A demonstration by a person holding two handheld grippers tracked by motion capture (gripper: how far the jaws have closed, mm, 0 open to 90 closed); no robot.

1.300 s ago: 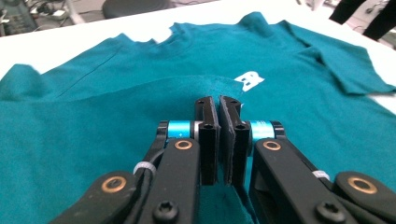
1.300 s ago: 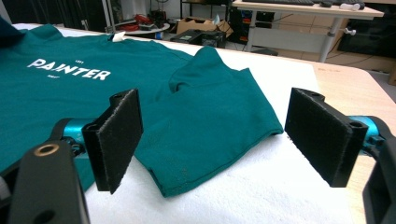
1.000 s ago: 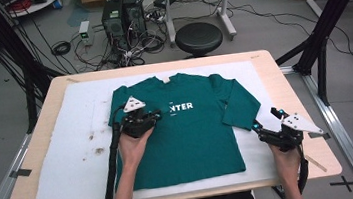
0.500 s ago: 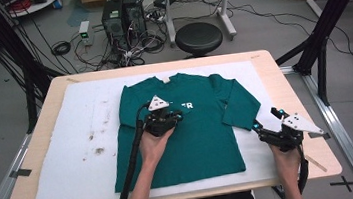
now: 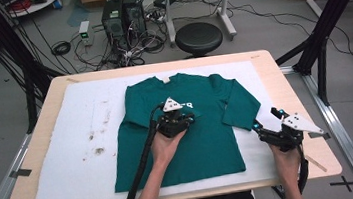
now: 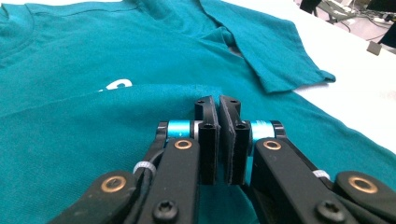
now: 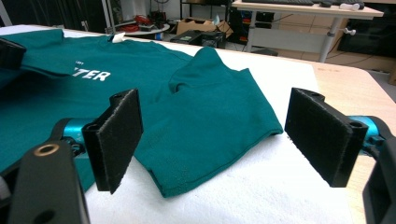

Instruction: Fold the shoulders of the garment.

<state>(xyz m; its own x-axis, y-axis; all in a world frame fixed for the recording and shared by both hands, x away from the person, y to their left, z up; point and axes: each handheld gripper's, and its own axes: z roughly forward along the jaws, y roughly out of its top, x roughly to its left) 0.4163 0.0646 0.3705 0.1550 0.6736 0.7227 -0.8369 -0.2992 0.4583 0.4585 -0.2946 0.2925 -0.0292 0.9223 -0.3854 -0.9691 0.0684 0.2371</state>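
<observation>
So far only one sleeve of the green T-shirt (image 5: 187,123) on the bench (image 5: 282,75) is folded over the chest; the left tongs (image 5: 185,120) pinch it closed there. The right tongs (image 7: 219,140) wait wide open by the other sleeve (image 7: 210,135). Readable print: "TER".

Matt teal cloth T-shirt (image 5: 203,126), white felt mat (image 5: 76,161)

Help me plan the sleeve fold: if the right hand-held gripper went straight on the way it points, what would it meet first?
Probably the green T-shirt's short sleeve: its cuff lies on the white mat straight ahead of the right hand-held gripper, whose jaws stand open.
</observation>
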